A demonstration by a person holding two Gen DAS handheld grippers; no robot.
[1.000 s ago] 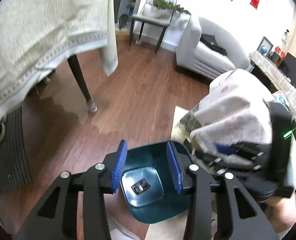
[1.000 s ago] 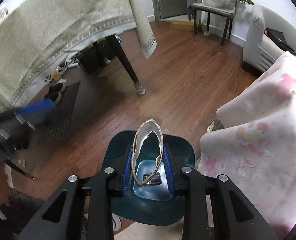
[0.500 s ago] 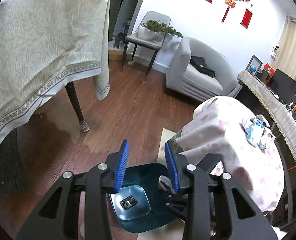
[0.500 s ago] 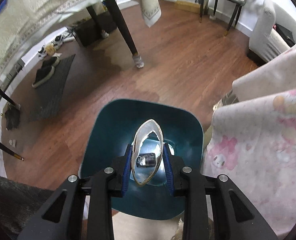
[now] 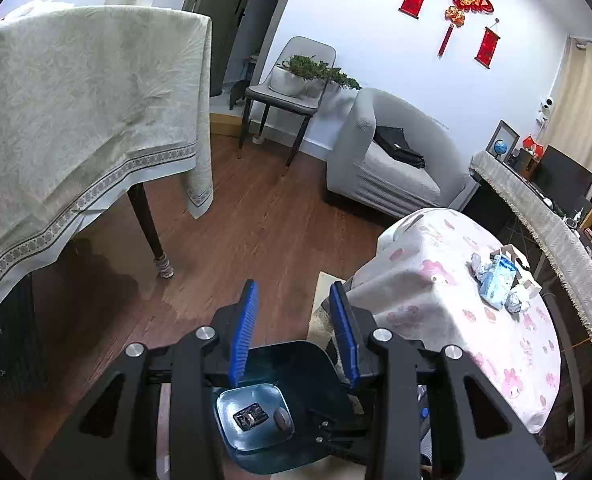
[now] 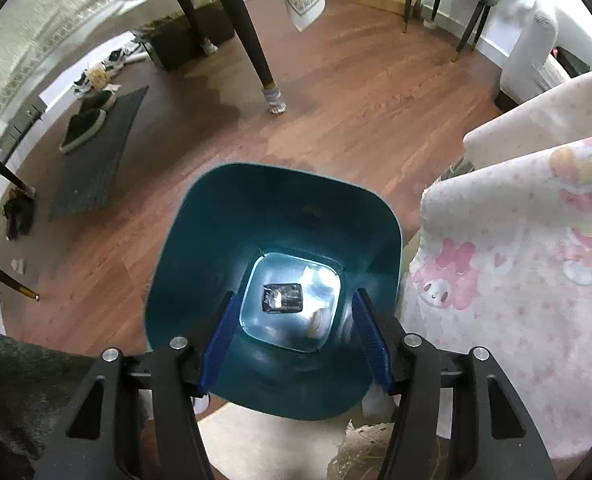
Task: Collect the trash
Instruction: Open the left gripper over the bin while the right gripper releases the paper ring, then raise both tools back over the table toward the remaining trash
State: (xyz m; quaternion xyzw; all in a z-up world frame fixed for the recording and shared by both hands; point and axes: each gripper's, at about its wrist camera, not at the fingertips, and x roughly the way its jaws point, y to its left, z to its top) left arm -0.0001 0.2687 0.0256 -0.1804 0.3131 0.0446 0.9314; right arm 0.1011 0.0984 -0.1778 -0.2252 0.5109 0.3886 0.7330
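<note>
A teal bin point(image 6: 216, 248) stands on the wood floor beside a low table with a pink-print cloth point(image 6: 515, 260). My right gripper point(image 6: 294, 298) points down into the bin, jaws opening, with nothing between them. On the bin's bottom lie a dark wrapper point(image 6: 282, 298) and a pale torn scrap point(image 6: 315, 320). My left gripper point(image 5: 294, 292) hovers above the bin point(image 5: 307, 368), its blue pads apart and empty. The wrapper point(image 5: 250, 416) and a small brown piece point(image 5: 282, 418) show below it. Crumpled papers and a blue packet point(image 5: 497, 284) lie on the low table.
A dining table under a cream cloth point(image 5: 76, 120) stands to the left, its dark leg point(image 6: 260, 60) on the floor beyond the bin. A dark mat with slippers point(image 6: 92, 152) lies left. A grey sofa point(image 5: 383, 168) and a chair point(image 5: 288, 100) stand at the back.
The right gripper sank over the bin and spread its jaws; the pale torn scrap it held now lies in the bin. The left gripper rose and tilted up toward the room.
</note>
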